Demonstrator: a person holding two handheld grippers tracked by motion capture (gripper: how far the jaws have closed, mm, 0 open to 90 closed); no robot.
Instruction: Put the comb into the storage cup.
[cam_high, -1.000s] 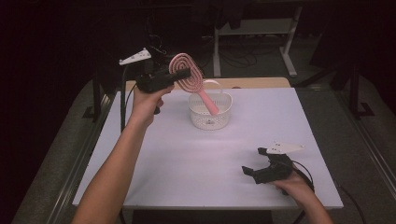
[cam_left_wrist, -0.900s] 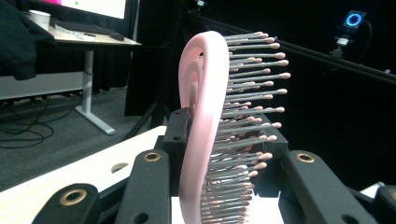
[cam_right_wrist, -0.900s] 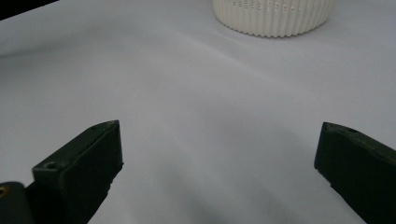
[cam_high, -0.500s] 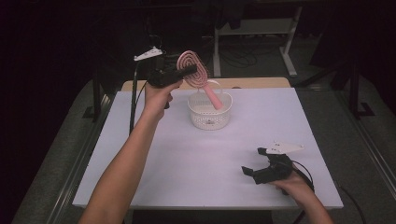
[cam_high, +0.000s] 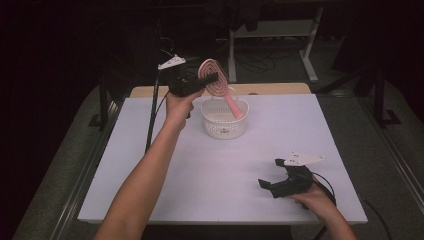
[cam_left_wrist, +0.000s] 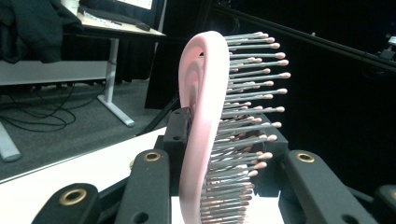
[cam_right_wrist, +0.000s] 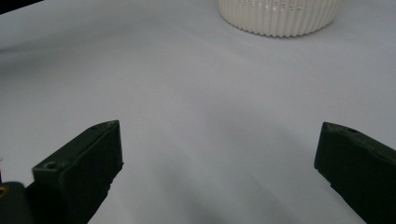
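- Left hand-held gripper swings the clamped pink hairbrush over the basket, handle dipping in.
- Release remains; right hand-held gripper rests open, empty, on the table.

Wide open tabletop is seen around the basket: at its 9 o'clock and 3 o'clock bare white surface is left free to the table edges. The basket's mouth is partly blocked, the brush being held slanting over it by the left gripper, handle end dipped inside. At 5 o'clock the near-right corner is occupied by the right gripper, jaws spread, with a clear lane between them toward the basket.
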